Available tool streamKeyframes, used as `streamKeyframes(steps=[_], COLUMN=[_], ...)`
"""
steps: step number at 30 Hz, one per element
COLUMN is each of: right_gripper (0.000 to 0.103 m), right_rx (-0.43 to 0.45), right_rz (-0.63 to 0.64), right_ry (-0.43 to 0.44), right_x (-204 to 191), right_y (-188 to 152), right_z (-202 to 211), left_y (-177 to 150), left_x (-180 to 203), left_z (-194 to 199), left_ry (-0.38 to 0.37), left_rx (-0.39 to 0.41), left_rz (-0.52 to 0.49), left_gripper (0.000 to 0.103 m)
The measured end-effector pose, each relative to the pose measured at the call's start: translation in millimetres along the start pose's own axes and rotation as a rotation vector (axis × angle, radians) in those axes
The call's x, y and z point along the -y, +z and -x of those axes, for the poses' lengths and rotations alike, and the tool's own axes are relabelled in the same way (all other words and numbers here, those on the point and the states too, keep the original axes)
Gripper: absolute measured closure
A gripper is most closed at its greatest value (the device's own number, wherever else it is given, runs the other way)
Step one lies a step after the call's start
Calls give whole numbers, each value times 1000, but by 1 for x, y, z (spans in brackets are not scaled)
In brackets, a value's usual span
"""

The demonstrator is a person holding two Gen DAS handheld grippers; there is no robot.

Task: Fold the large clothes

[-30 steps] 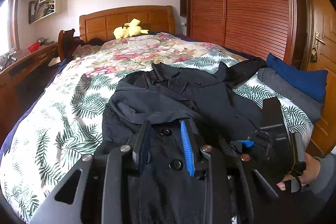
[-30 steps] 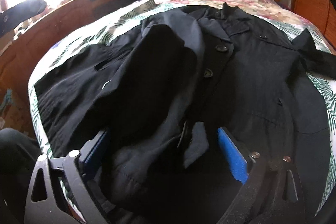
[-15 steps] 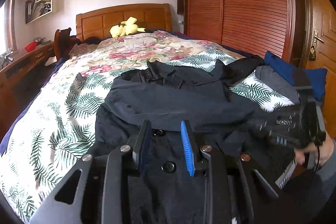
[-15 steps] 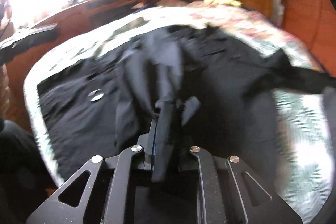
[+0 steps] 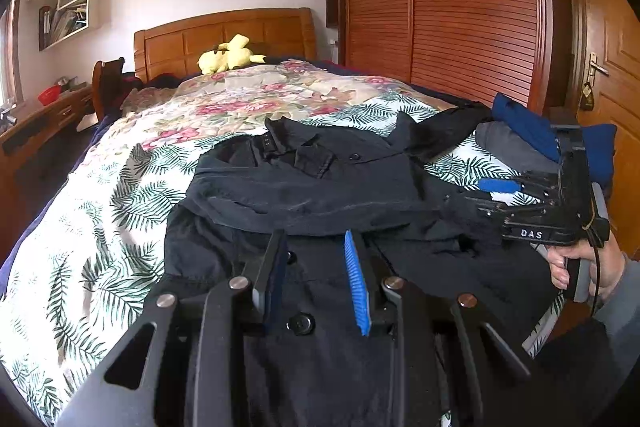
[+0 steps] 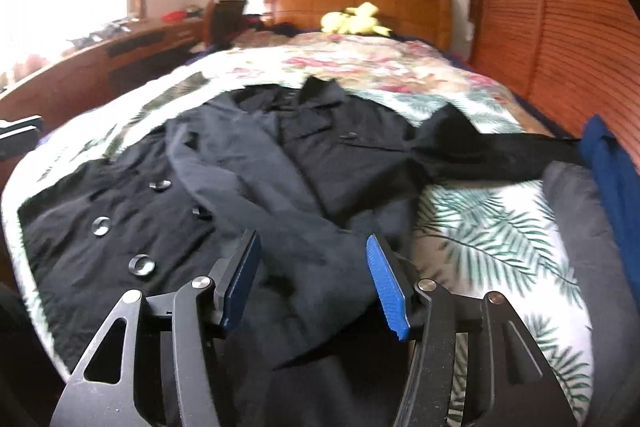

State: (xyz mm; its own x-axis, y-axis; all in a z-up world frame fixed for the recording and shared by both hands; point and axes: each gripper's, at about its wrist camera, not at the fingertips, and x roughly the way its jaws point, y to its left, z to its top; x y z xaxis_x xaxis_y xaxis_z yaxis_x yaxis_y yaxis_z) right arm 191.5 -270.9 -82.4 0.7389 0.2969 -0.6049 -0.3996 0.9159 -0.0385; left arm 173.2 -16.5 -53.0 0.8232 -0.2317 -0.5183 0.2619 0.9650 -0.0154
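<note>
My black buttoned coat point(image 5: 320, 187) rumpled matte across the bed's point(image 5: 100, 227) foot edge, one sleeve folded over, left gripper point(image 5: 318, 279) and right gripper point(image 6: 316, 279) both parted, empty

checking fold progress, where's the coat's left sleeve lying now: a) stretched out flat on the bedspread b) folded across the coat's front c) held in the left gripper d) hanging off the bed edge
b: the sleeve lies folded sideways across the front of the black coat, above the buttons, and the left gripper and the right gripper are both open with nothing between their fingers.
</note>
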Motion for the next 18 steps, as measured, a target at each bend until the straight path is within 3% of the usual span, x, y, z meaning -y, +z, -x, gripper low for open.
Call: streamKeyframes(steps=[4, 7, 18], right_gripper=[47, 56, 56], right_rx=[26, 14, -220], right_rz=[26, 35, 31], right_ry=[25, 29, 71], right_x=[-8, -10, -18], right_y=[15, 25, -15], right_z=[-6, -22, -85], left_y=[0, -1, -5], left_x=[2, 3, 6], left_z=[-1, -4, -10], left_ry=[-2, -8, 41], left_rx=[3, 10, 44], left_rz=[2, 18, 16], left_gripper=[76, 76, 76])
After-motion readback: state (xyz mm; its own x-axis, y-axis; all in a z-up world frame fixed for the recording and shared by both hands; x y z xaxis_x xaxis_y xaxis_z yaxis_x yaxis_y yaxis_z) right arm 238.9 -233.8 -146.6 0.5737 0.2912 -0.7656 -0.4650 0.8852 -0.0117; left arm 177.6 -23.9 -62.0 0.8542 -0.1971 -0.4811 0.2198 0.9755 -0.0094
